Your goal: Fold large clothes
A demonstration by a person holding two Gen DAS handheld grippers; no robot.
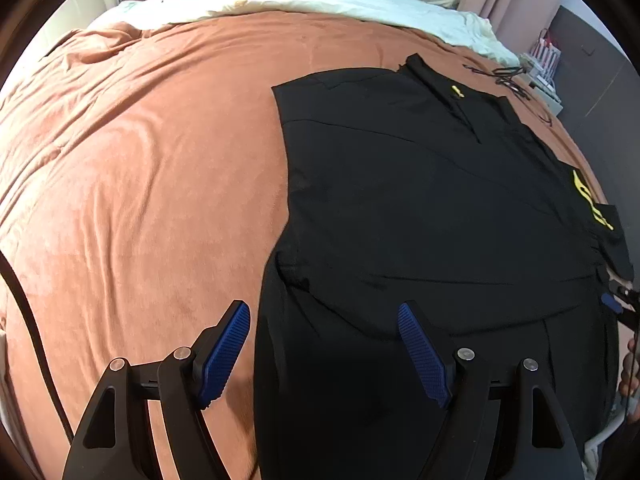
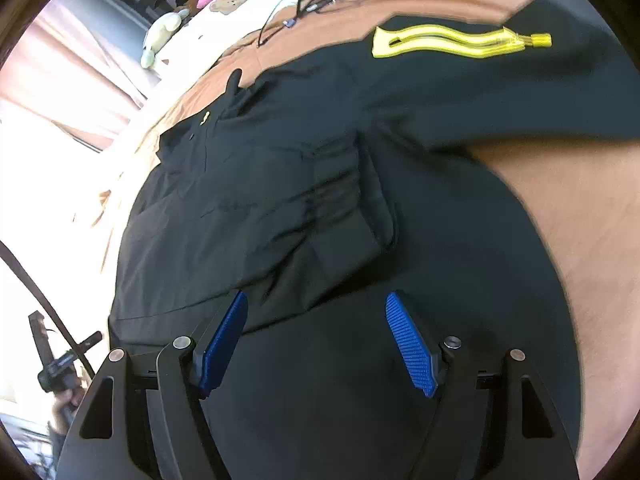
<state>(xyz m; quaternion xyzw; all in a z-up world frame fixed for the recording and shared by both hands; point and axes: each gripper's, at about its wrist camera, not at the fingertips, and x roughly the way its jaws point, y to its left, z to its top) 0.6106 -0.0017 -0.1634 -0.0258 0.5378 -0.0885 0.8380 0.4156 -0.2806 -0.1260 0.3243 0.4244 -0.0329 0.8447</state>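
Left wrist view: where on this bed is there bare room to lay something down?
The widest bare stretch of the orange blanket lies left of the black garment, running up to the white quilt. The far right corner is crowded with tangled cables.

a bed covered with a rust-brown blanket carries a black garment spread flat on its right half. a white quilt lies along the far end, and tangled black cables rest near the far right corner.
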